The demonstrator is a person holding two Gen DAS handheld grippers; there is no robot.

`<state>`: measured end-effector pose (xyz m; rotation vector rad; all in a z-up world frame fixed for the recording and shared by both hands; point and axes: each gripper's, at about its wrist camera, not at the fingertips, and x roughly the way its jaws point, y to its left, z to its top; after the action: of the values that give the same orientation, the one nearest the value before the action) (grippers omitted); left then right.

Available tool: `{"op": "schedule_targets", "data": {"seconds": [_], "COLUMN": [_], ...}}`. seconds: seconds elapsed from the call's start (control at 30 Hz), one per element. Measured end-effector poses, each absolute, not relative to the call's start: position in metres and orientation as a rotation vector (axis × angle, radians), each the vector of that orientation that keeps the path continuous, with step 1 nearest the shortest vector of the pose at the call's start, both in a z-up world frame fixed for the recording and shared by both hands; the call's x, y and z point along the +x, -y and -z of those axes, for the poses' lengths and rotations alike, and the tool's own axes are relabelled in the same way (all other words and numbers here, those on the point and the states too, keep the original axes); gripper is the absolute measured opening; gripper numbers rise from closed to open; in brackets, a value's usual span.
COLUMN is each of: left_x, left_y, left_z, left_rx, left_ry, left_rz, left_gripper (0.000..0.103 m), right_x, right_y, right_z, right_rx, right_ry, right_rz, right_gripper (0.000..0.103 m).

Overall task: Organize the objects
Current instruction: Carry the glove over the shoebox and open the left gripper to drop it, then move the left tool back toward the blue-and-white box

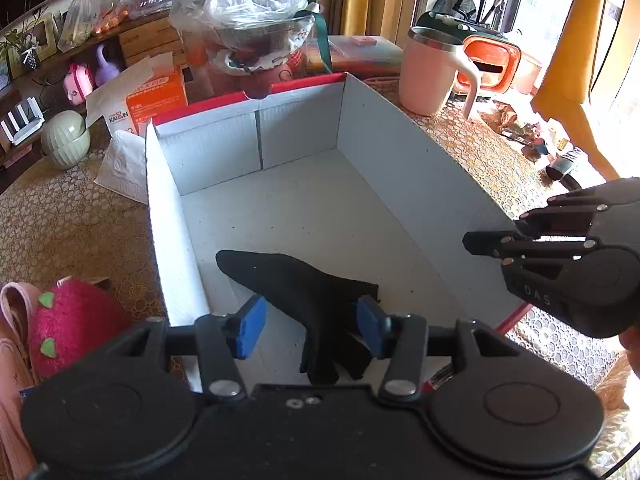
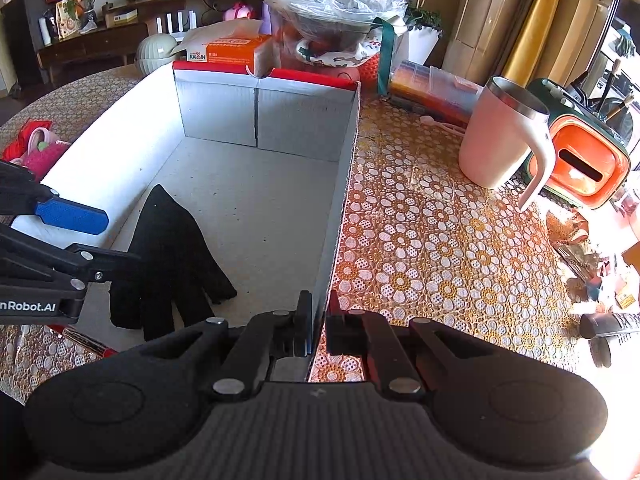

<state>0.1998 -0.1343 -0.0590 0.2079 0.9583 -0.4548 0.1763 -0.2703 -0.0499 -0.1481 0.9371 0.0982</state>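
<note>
Gloves (image 1: 308, 292) of black knit, limp and flat with the fingers splayed, are seen lying on the floor of the box (image 1: 280, 208), at its near end beside the left wall. Only the right wrist view shows the whole pair (image 2: 172, 256) laid out; in the left wrist view the near part is hidden behind the gripper body. Only the left wrist view shows a fuzzy pink strawberry toy (image 1: 72, 320) outside the left wall.

The box is made of pale grey cardboard, ribbed on its far wall and edged in red, and is set on a table (image 2: 440, 240) covered with a lacy flower-patterned cloth. A smooth pink mug (image 2: 496, 136) with a steel rim and a white handle is stood to the right of it, and a crinkled clear plastic bag (image 1: 248, 4) is seen behind it.

The left gripper (image 1: 310, 326) is held about half open over the gloves; whether its blue pads (image 1: 252, 326) touch the fabric cannot be told, and nothing is gripped. The right gripper (image 2: 318, 332) is clamped on the box's right wall, whose thin edge is pinched between the fingers.
</note>
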Motion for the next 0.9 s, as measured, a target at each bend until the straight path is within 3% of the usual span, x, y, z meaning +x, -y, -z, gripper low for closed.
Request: {"op": "schedule_targets", "data": {"seconds": [0.23, 0.43, 0.53, 0.77, 0.9], "left_x": [0.183, 0.168, 0.163, 0.155, 0.152], "left_y": [0.117, 0.091, 0.074, 0.040, 0.020], "left_z": [0.034, 0.016, 0.005, -0.011, -0.017], "left_rx": [0.182, 0.154, 0.130, 0.084, 0.048], "left_ry": [-0.893, -0.849, -0.823, -0.788, -0.764], "left_rz": [0.465, 0.441, 0.417, 0.354, 0.302], "left_gripper": [0.062, 0.065, 0.076, 0.086, 0.100], "right_x": [0.177, 0.177, 0.178, 0.179, 0.180], "right_y": [0.270, 0.270, 0.270, 0.269, 0.268], "right_z": [0.050, 0.049, 0.050, 0.053, 0.053], "right_rx": [-0.150, -0.151, -0.150, -0.147, -0.149], "right_ry": [-0.941, -0.944, -0.949, -0.961, -0.965], "right_rz": [-0.094, -0.090, -0.089, -0.084, -0.082], "right_gripper": [0.005, 0.005, 0.006, 0.005, 0.005]}}
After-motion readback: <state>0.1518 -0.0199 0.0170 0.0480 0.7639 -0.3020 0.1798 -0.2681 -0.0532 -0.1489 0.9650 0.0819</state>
